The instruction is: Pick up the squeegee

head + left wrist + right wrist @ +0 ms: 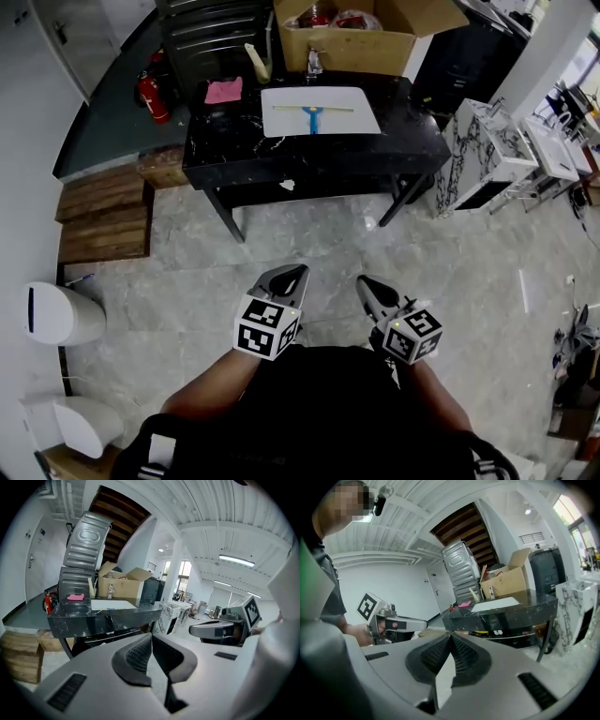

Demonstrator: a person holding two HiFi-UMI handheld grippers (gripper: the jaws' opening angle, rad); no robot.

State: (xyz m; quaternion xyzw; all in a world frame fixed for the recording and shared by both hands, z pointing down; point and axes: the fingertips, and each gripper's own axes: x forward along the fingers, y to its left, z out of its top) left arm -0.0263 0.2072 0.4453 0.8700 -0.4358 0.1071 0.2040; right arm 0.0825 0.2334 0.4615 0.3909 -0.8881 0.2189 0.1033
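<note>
Plainly the reach has yet to start: the squeegee (313, 114) lies flat on a white sheet (352, 117) toward the far edge of the black table (309, 159), about midway along it, with its blue handle pointing at the near edge and its long blade running parallel to the far edge. The person stands well back from the table, with open floor between. To do this well, I would step up to the near edge first, open one claw before it gets there, and bring it down across the blue handle rather than the thin blade, since the handle looks the easier part to pinch. I would lift straight up so the sheet does not drag along. Both claws are shut tight with nothing between them. The left claw (292, 274) and the right claw (368, 284) hang side by side just ahead of the body, slightly apart, forearms tucked in, both aimed at the table and tipped a little downward.
</note>
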